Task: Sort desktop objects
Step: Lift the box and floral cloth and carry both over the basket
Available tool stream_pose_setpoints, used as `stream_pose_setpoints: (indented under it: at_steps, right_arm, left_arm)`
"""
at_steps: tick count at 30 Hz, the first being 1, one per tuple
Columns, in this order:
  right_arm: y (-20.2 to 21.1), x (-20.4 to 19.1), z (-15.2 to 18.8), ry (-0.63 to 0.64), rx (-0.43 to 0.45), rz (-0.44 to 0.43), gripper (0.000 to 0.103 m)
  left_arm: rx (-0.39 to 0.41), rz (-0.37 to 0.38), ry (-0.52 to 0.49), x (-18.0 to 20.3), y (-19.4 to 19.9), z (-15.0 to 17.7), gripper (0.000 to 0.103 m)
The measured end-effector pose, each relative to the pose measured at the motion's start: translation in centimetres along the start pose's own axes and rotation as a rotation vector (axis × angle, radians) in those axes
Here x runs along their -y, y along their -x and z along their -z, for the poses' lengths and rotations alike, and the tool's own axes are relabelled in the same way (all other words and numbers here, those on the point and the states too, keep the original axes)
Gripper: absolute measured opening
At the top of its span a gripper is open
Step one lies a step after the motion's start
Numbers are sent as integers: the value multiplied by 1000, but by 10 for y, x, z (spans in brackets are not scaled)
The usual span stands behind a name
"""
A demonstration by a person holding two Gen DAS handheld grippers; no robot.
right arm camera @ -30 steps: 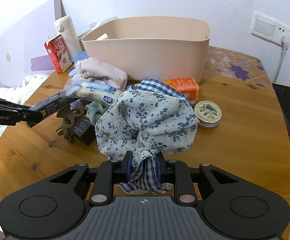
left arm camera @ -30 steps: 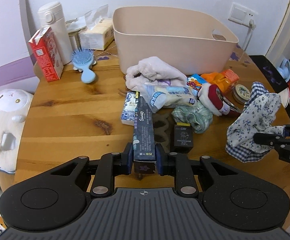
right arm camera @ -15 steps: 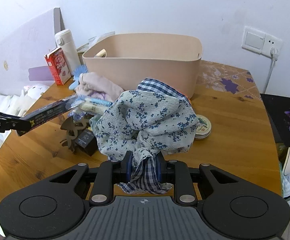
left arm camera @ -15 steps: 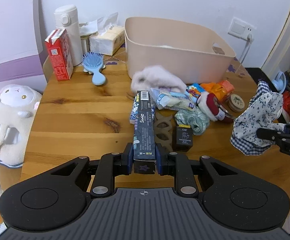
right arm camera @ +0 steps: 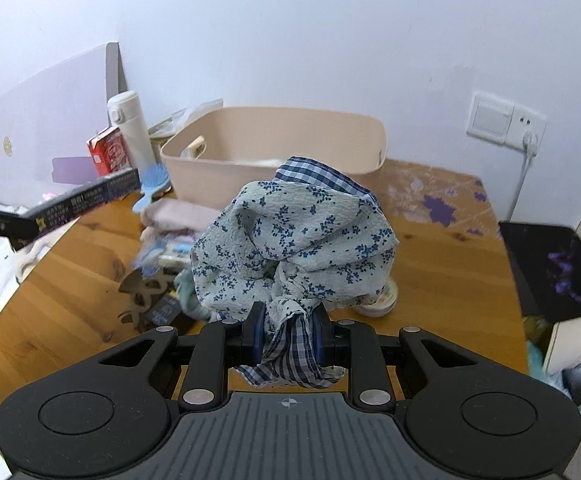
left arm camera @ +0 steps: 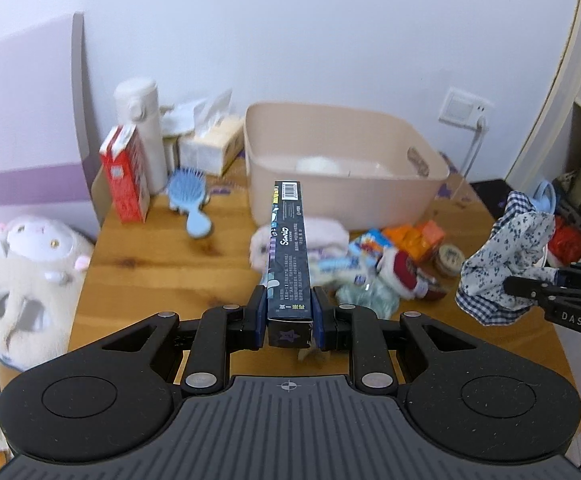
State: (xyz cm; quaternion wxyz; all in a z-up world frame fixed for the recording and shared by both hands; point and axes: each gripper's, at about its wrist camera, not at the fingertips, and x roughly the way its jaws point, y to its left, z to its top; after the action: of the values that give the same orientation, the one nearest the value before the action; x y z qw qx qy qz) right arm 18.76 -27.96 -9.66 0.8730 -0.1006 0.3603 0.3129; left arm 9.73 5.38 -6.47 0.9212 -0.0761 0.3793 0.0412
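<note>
At the far left of my left wrist camera, a plush sheep (left arm camera: 30,276) leans against the edge of the wooden table (left arm camera: 146,264). Behind it stand a red carton (left arm camera: 124,178) and a white flask (left arm camera: 140,128), with a tissue pack (left arm camera: 210,148) beside them and a blue hairbrush (left arm camera: 192,204) lying flat on the wood.

At centre, my left gripper (left arm camera: 289,318) is clamped on the near end of a long dark box (left arm camera: 289,248), held above the table and pointing toward the beige bin (left arm camera: 342,172) at the back. The bin sits against the wall; something pale lies inside it, too blurred for me to name.

Under and just right of the box lies the unsorted pile: a pink cloth (left arm camera: 322,232), a blue-and-white packet (left arm camera: 342,268), a pale green cloth (left arm camera: 370,300), a red-and-white item (left arm camera: 404,272), an orange pack (left arm camera: 414,238) and a small round tin (left arm camera: 450,258), all close together in front of the bin.

At right, my right gripper (right arm camera: 288,330) pinches the lower folds of a blue floral cloth (right arm camera: 294,240) with a checked lining, bunched and lifted off the table. In the left camera the same cloth (left arm camera: 506,264) hangs at the table's right edge. A wall socket (right arm camera: 506,122) with a plugged cord sits on the wall beyond, and a black pad (right arm camera: 550,268) lies off the table's right side.
</note>
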Motion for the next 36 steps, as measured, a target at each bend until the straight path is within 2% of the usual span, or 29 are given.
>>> stream_pose_setpoints:
  at_steps: [11, 17, 29, 36]
  right_arm:
    - [-2, 28, -32, 13, 69, 49, 21]
    - [-13, 40, -56, 32, 104, 59, 21]
    - [-54, 51, -108, 87, 158, 52, 21]
    - [-82, 51, -132, 113, 174, 49, 21]
  left_arm:
    - [93, -4, -50, 18, -19, -54, 22]
    - [117, -22, -78, 29, -39, -79, 22]
    - [109, -66, -119, 44, -90, -119, 22]
    - [72, -84, -114, 51, -126, -129, 22]
